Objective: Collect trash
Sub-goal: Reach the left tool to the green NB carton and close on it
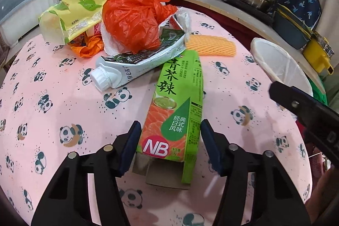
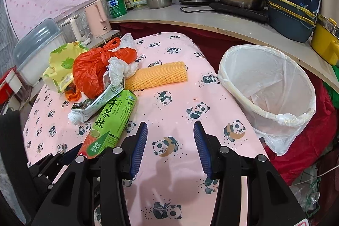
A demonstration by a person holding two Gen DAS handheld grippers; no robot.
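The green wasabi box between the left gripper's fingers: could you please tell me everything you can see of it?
The green wasabi box is a long, slim cardboard carton, printed green with Chinese characters, a salmon picture and a red NB badge. Its near end is open, with plain brown flaps showing. It lies flat on the panda tablecloth, lengthwise between the open fingers of the left gripper, which do not appear to clamp it. Its far end reaches the crushed white carton, possibly tucked slightly beneath it.

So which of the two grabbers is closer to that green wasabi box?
Left. The left gripper has its open jaws on either side of the green wasabi box, not yet clamped. The right gripper hangs open over bare tablecloth, right of the box.
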